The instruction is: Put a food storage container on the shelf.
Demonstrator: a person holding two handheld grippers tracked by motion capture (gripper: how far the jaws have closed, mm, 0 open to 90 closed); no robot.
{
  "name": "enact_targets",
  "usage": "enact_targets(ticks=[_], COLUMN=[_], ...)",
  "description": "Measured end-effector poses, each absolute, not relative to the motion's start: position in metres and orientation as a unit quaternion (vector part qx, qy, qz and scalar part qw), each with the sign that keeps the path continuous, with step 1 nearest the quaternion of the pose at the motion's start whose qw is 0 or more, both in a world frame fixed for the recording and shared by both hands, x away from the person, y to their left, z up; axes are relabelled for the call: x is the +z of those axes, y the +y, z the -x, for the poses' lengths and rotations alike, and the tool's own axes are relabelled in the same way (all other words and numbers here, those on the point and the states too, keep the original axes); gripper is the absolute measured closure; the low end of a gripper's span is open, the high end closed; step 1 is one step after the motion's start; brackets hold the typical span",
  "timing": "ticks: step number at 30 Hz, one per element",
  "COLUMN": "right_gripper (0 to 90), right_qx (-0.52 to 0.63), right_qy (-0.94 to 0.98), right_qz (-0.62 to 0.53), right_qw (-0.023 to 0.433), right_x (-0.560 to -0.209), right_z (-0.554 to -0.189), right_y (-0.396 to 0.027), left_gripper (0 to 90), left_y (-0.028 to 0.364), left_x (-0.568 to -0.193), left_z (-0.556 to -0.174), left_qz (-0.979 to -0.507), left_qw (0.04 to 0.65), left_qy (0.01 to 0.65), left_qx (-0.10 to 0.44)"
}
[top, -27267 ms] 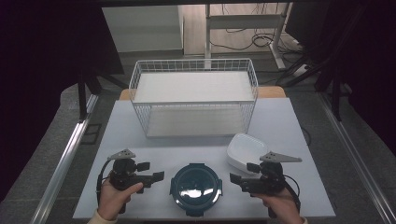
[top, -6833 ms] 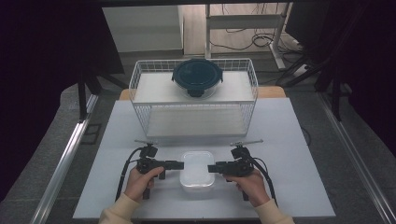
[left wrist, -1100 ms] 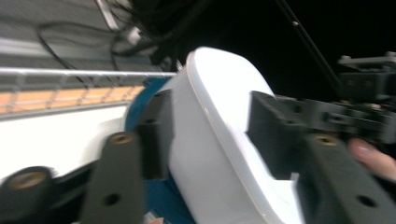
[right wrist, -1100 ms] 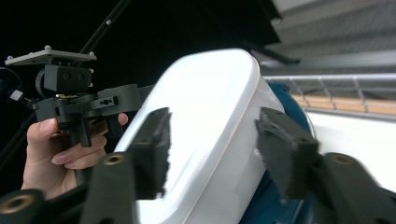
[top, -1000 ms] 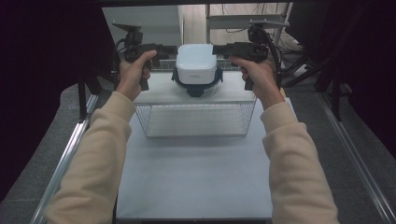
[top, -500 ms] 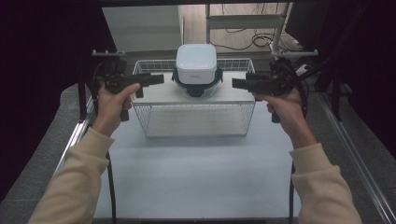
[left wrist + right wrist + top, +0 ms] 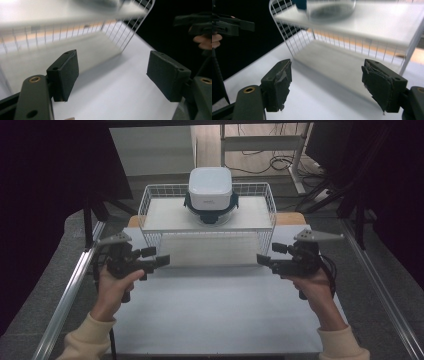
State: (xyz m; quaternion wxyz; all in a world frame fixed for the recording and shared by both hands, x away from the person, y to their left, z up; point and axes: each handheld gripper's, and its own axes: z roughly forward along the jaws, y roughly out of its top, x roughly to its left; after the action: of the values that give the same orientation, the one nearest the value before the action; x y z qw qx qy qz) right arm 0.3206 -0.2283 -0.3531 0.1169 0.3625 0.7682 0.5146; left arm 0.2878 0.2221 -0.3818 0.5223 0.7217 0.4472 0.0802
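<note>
Both grippers are held empty over the white table, with the stacked containers left on top of the wire rack.

The left gripper is seen at the left front corner of the wire rack, and the right gripper at the right front corner; each is pointed inward toward the other; their jaws have just been opening, nothing is caught between them, and bare table is seen through the gaps in both gripper views; the white square container is set upon the dark blue round container, and the pair is placed on the rack's upper shelf, at the middle, well apart from both grippers; the rack is stood at the far end of the table; the rack's lower level is seen blurred beyond the jaws in both gripper views.
</note>
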Motion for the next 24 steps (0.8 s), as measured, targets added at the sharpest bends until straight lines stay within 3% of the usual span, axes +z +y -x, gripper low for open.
enact_targets(ticks=[15, 24], right_gripper=[22.3, 21.4], right_qx=[0.449, 0.442], right_qy=[0.799, 0.803], right_qz=[-0.386, -0.387], right_qw=[0.102, 0.098], right_x=[-0.454, -0.462], right_z=[-0.3, -0.3], right_y=[-0.236, -0.232], left_gripper=[24.3, 22.8], left_y=[0.219, 0.216], left_x=[-0.467, -0.479], left_z=[-0.266, -0.266], left_qz=[-0.743, -0.754], left_qw=[0.461, 0.441], left_qy=[0.479, 0.481], left_qx=[0.072, 0.078])
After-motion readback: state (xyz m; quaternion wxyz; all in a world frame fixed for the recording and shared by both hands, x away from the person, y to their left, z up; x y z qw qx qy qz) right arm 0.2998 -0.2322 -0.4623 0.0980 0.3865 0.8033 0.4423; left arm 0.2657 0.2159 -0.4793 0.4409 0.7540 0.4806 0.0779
